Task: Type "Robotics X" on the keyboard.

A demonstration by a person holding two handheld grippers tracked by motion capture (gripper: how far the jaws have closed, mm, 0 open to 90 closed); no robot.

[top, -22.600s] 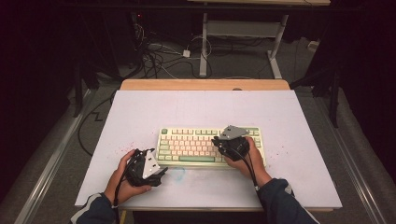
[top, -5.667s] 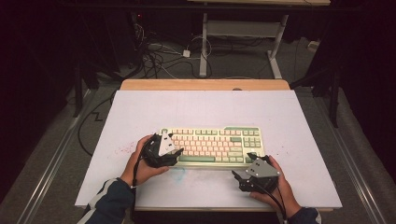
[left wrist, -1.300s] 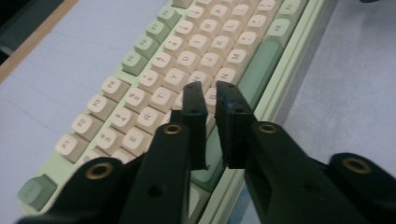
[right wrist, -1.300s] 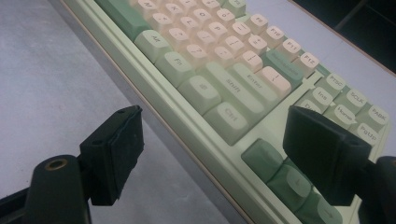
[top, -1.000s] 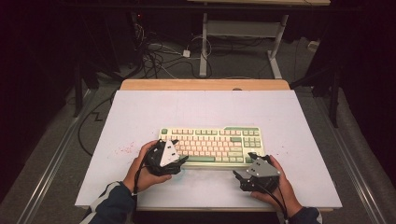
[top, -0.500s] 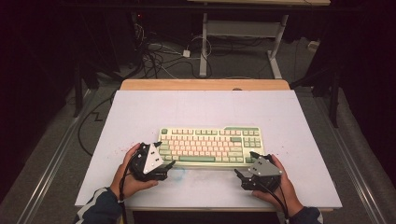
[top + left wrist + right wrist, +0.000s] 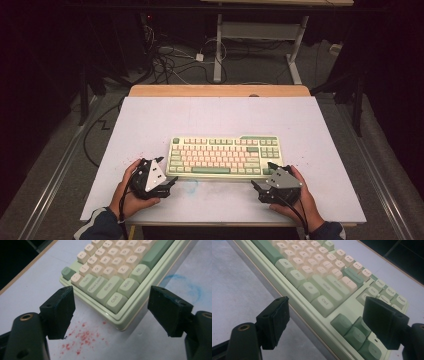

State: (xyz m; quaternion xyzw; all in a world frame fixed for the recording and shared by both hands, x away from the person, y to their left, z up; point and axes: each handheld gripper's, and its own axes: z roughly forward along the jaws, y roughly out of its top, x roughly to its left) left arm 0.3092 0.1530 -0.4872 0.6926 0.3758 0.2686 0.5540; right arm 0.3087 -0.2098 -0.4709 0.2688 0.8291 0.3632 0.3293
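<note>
Keyboard (image 7: 317, 287) far end cropped (arrow-key legends perhaps unreadable)
</note>
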